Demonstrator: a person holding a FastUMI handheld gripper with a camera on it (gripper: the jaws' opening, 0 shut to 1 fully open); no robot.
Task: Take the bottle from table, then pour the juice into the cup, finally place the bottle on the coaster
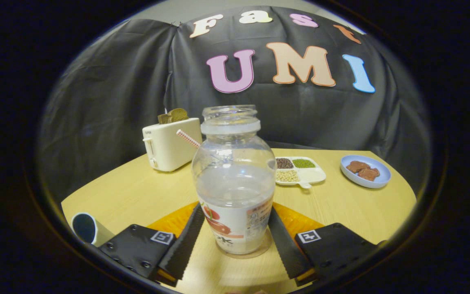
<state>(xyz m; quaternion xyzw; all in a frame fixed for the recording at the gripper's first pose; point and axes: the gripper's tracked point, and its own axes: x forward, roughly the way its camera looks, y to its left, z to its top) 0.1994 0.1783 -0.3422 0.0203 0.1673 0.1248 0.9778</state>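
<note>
Wood-grain table (137, 192) bears round clear plastic bottle (233, 179), pinched between ridged fingers (187, 241).

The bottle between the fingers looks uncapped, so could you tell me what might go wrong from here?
1. The bottle stands open-mouthed between the gripper fingers; tilting early could spill juice on the table.
2. The fingers flank only its low labelled part, so it may tip.
3. The cup sits close beside the gripper and could be knocked.

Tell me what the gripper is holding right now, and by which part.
The gripper holds the bottle by its lower, labelled body, one finger pressed on each side.
</note>
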